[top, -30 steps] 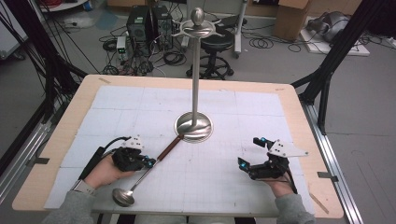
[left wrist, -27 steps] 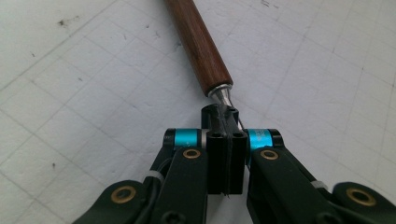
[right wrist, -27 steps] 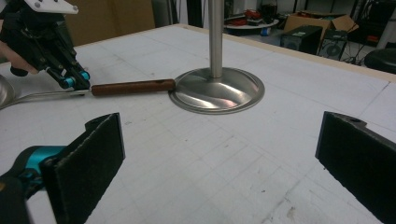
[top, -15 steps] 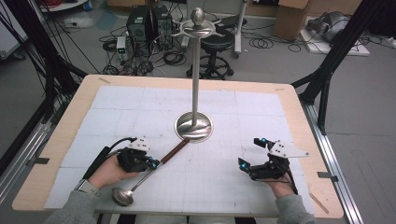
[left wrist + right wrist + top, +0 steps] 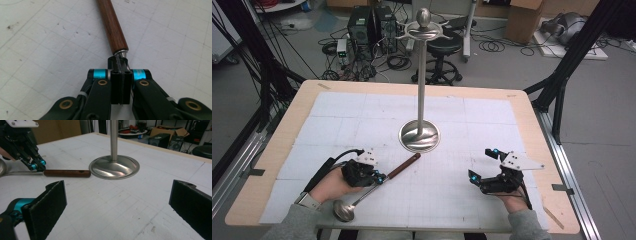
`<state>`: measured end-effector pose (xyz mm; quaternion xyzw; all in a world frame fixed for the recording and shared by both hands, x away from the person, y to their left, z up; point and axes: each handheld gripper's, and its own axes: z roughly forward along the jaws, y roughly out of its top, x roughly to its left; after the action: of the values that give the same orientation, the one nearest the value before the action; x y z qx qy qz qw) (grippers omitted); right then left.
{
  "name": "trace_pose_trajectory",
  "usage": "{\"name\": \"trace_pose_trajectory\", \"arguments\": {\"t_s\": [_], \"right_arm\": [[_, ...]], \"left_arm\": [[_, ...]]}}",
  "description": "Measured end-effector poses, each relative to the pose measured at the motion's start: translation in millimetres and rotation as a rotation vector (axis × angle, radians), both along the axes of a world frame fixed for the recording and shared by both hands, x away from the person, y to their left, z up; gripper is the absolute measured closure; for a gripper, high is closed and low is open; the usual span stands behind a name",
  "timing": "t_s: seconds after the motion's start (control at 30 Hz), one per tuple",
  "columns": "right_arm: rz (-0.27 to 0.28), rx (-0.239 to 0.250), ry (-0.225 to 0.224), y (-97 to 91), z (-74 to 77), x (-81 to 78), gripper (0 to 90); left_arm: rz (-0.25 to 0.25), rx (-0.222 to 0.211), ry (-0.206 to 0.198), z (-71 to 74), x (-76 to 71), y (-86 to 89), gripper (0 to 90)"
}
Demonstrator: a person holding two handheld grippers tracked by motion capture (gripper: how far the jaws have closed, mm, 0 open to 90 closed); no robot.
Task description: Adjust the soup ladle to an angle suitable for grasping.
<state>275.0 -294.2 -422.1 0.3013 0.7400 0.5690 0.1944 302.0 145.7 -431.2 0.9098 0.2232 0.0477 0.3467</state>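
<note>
Left gripper view looks straight down the left tool (image 5: 121, 62), whose two black jaws are pressed together on the thin metal shaft of a ladle (image 5: 112, 27), right where the shaft meets the brown wooden handle. The handle runs away from the jaws, up and slightly left in that view, lying on the white gridded mat (image 5: 45, 50) that covers the surface.

From the high view, the left tool (image 5: 379, 178) sits near the front left of the surface (image 5: 277, 150), held in the person's left hand (image 5: 329, 187). The ladle (image 5: 382, 180) lies slantwise, its round steel bowl close to the front edge, beside the left wrist, and its wooden handle pointing toward the middle. The handle's end is near the round base of a tall metal stand (image 5: 419, 135) but clear of it. The stand rises upright from the middle of the mat.

On the other side, the right tool (image 5: 482, 167) rests in the right hand (image 5: 512, 200) near the front right, well apart from the ladle. In the right gripper view its jaws stand wide apart with nothing between them, facing the stand's base and the ladle's handle (image 5: 67, 173).
</note>
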Motion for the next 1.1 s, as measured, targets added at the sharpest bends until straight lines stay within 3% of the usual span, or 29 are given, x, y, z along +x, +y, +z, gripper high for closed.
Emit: {"name": "trace_pose_trajectory", "arguments": {"t_s": [0.17, 0.57, 0.67, 0.77, 0.8, 0.9, 1.1], "right_arm": [[-0.001, -0.001, -0.001, -0.1, -0.1, -0.3, 0.3], [-0.005, 0.001, 0.001, -2.6, 0.1, -3.0, 0.3], [-0.009, -0.001, -0.002, -3.4, 0.2, -3.7, 0.3], [-0.012, -0.001, -0.002, -4.4, 0.0, -4.3, 0.3], [-0.015, -0.002, -0.005, -4.7, -0.1, -4.3, 0.3], [-0.015, 0.001, 0.001, -5.2, 0.2, -5.2, 0.3], [-0.018, 0.011, 0.004, -5.9, 0.7, -5.5, 0.3]], "left_arm": [[-0.01, 0.014, -0.01, 0.8, 0.6, -4.9, 89.4], [-0.068, 0.006, 0.01, 0.4, -1.8, -9.7, 89.4], [-0.033, 0.021, -0.013, 2.5, 2.0, -10.0, 88.9], [0.004, -0.008, -0.015, 4.7, 5.4, -10.4, 88.9], [0.041, -0.024, -0.013, 7.6, 8.0, -12.9, 88.9], [0.056, -0.036, -0.007, 10.4, 10.1, -18.8, 88.9], [0.108, 0.004, 0.001, 2.3, 14.1, -27.6, 88.9]]}}
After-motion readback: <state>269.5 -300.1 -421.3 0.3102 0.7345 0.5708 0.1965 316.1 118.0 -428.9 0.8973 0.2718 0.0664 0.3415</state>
